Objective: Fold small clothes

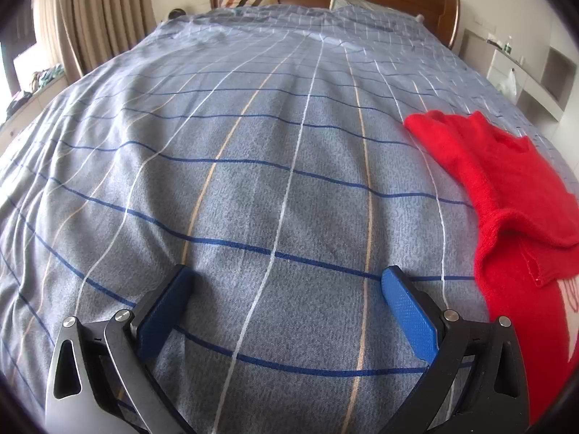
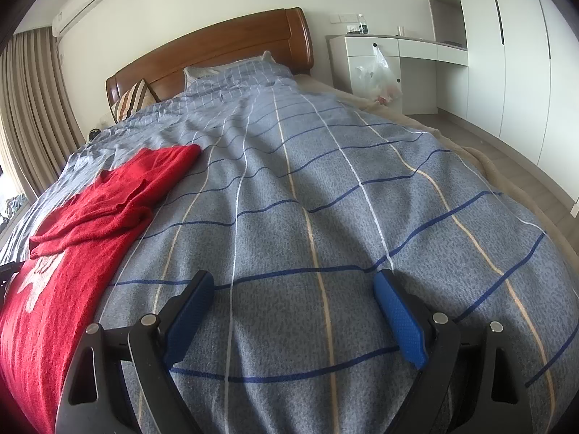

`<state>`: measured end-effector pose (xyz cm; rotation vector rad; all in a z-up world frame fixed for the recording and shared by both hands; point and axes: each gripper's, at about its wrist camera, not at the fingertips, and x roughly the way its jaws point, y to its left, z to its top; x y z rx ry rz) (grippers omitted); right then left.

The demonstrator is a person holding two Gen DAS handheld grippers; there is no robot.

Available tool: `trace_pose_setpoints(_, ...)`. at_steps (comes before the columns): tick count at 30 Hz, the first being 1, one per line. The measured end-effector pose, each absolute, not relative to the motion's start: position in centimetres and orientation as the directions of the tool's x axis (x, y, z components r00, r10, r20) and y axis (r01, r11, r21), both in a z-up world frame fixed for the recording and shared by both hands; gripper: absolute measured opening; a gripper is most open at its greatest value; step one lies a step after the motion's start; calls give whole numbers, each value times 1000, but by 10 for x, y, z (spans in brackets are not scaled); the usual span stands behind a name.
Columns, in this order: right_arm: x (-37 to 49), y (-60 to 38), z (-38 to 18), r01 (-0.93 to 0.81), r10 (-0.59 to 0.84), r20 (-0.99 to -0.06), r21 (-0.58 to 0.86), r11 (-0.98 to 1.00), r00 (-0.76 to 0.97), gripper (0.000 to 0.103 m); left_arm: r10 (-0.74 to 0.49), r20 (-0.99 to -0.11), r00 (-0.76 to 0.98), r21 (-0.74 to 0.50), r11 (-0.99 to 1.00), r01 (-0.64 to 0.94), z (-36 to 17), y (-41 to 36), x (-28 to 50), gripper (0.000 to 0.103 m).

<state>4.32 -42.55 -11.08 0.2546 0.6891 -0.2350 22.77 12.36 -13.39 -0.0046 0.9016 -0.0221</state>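
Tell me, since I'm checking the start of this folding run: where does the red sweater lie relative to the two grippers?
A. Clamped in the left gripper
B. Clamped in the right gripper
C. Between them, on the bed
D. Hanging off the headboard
C: the red sweater lies on the bed cover, right of the open left gripper and left of the open right gripper.

Checked bedspread (image 1: 253, 181), wooden headboard (image 2: 217, 50)

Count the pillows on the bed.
2, both at the headboard: a striped pillow on its left end, and a pale pillow nearer the middle, partly under the duvet. More may be hidden.
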Motion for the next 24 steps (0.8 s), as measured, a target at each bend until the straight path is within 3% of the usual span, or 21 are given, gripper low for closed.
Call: trace_pose_setpoints(24,48,-422,-112,301,-139,-659,139,943,740,90,-20,-785,619,-12,1000,16,-134,124,228,103)
